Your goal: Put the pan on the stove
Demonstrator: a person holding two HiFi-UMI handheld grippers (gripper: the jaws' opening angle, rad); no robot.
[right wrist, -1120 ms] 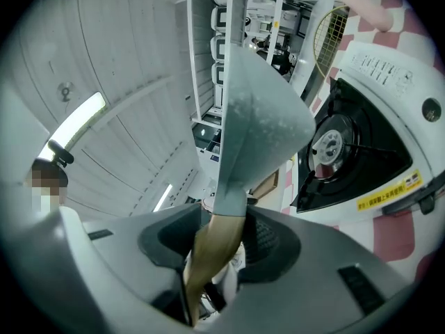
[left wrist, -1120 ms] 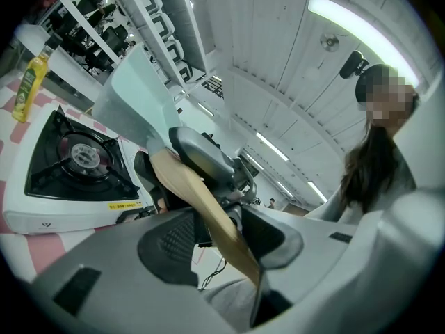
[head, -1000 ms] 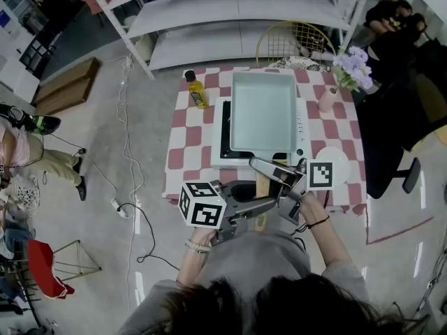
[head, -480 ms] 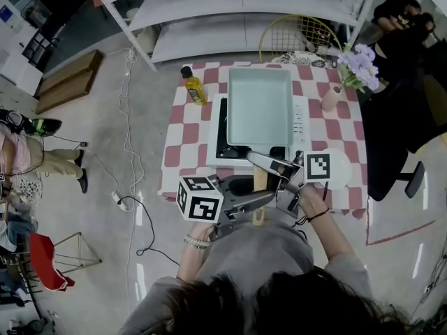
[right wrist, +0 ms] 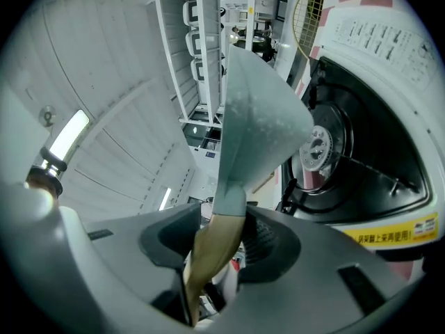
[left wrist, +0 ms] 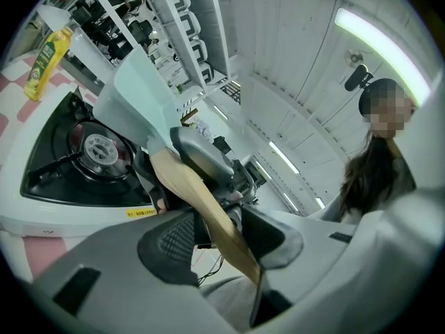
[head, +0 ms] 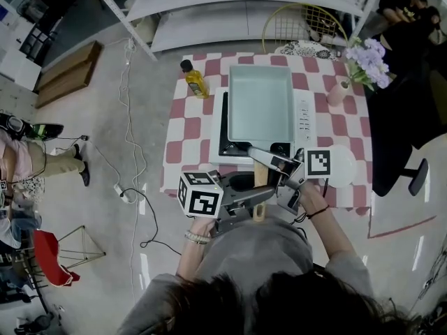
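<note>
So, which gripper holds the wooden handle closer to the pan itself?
The right gripper, clamped where the handle meets the pan; the left gripper holds the handle's free end.

Glossy grey floor (head: 98, 138), white metal shelving (head: 209, 5) far, red-and-white checked table (head: 183, 128) in the middle, cables (head: 133, 152) and cardboard box (head: 66, 82) left, black chair (head: 391, 131) right, strip light (left wrist: 379, 47) overhead

stove top (head: 305, 117) mostly hidden by pan (head: 260, 103)
</note>
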